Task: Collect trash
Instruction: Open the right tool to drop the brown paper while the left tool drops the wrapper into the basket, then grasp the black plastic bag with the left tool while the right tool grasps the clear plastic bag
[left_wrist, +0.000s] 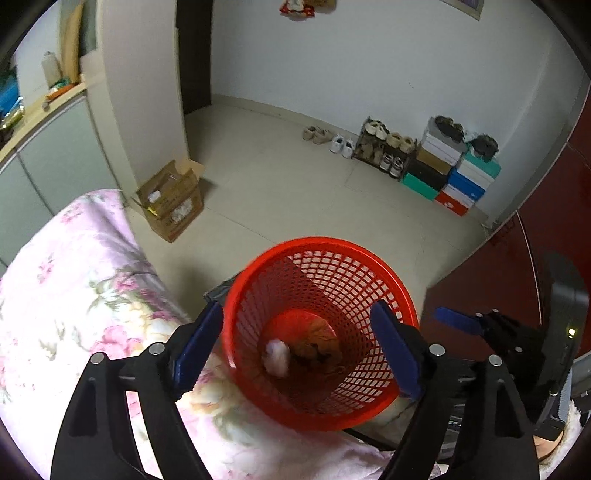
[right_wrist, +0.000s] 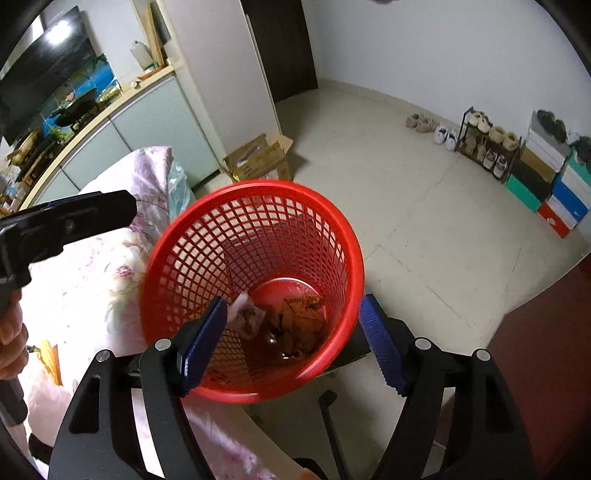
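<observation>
A red mesh basket (left_wrist: 369, 266) stands beside a quilt-covered bed, right under both grippers. At its bottom lie brown and orange scraps (left_wrist: 317, 345) and a blurred white paper wad (left_wrist: 276, 356). My left gripper (left_wrist: 297, 308) hangs open over the basket's mouth, with nothing between its blue pads (left_wrist: 197, 347). In the right wrist view the basket (right_wrist: 184, 236) holds orange wrappers (right_wrist: 299, 321) and a blurred white scrap (right_wrist: 245, 312) close to one pad (right_wrist: 205, 339). My right gripper (right_wrist: 293, 300) is open and holds nothing. The left gripper's finger (right_wrist: 92, 212) shows at the left.
A pink floral quilt (left_wrist: 74, 295) covers the bed on the left. An open cardboard box (left_wrist: 170, 199) sits on the tiled floor beyond it. A shoe rack (left_wrist: 384, 147) and stacked shoe boxes (left_wrist: 454, 173) line the far wall. A dark red surface (left_wrist: 498, 273) stands at the right.
</observation>
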